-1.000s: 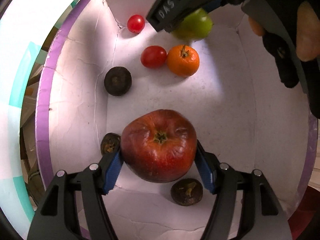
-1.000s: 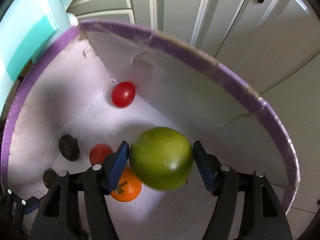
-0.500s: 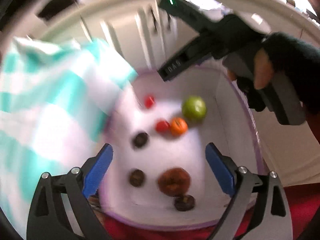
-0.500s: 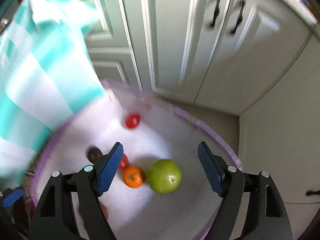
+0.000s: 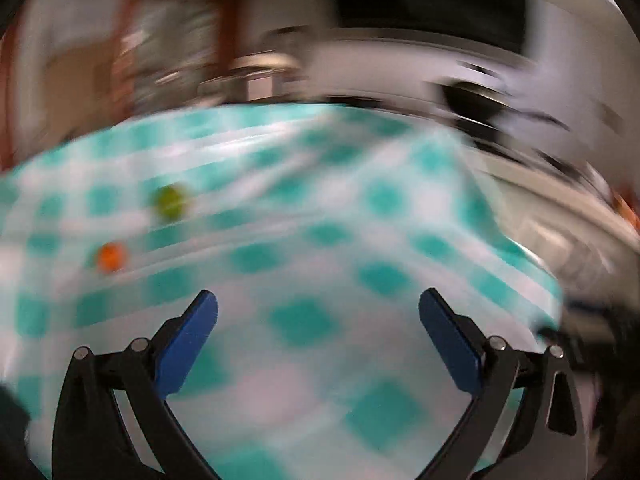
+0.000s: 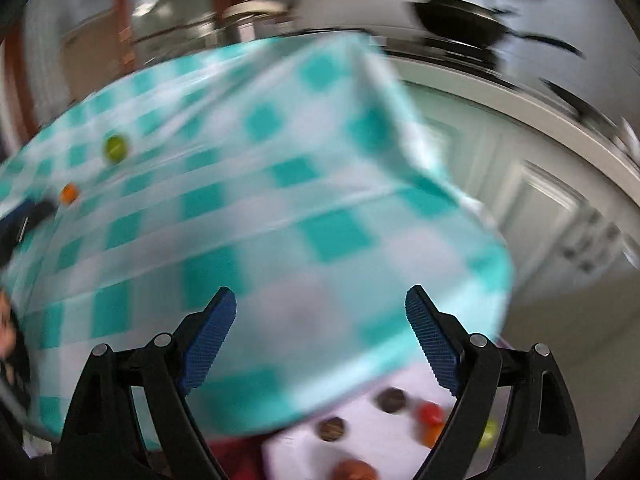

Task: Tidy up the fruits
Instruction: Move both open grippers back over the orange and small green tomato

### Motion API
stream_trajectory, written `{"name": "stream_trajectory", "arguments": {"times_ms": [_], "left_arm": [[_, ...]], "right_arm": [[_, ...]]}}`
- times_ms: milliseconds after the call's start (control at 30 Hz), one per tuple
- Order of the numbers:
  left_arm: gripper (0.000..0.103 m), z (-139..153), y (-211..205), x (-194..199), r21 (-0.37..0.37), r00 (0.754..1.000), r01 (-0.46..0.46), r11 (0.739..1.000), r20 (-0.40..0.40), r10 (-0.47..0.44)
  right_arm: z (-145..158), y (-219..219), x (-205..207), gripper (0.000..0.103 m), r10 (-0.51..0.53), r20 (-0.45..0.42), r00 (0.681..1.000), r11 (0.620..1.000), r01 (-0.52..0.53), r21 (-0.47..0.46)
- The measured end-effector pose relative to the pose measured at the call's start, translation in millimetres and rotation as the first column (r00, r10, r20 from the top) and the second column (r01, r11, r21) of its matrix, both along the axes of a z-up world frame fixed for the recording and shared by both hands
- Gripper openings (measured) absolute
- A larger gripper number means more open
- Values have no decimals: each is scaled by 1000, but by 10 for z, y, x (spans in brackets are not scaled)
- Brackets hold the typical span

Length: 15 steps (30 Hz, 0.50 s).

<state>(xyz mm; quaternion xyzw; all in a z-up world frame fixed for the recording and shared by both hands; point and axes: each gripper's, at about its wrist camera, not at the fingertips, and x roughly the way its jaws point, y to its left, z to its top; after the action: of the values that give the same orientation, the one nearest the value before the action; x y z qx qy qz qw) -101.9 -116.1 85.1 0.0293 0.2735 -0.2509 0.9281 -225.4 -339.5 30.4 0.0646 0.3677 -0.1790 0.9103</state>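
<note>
Both views are motion-blurred. My left gripper (image 5: 318,312) is open and empty above the teal-and-white checked tablecloth (image 5: 320,248). A green fruit (image 5: 170,200) and an orange fruit (image 5: 111,257) lie on the cloth at the far left. My right gripper (image 6: 320,308) is open and empty; the same green fruit (image 6: 115,148) and orange fruit (image 6: 69,193) show far left in its view. Below the table edge, the white box (image 6: 296,448) holds dark round fruits (image 6: 332,429), a red tomato (image 6: 430,413), a green fruit (image 6: 489,432) and a large red fruit (image 6: 354,470).
White cabinet doors (image 6: 552,216) stand to the right of the table. A counter with a dark pan (image 6: 460,20) runs behind. A dark shape, perhaps the other gripper (image 6: 28,216), sits at the left edge of the right wrist view.
Both grippers let go of their fruits in the box, opened, and swung up and away toward the checked table. The large red fruit and the green fruit now lie in the box.
</note>
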Motion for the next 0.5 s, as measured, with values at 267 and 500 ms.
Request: {"name": "stream_trajectory", "arguments": {"times_ms": [267,500], "left_arm": [[101,-165,1209,1252,-114,905,-410,905,-176,387],[101,-408,1751,1667,-157,846,-514,844,-254,468]], "right_arm": [[-152,846,1287,85,238,-42,970,970,-235,60],[-249,1262,2472,87,327,-61,943,938,-316,143]]}}
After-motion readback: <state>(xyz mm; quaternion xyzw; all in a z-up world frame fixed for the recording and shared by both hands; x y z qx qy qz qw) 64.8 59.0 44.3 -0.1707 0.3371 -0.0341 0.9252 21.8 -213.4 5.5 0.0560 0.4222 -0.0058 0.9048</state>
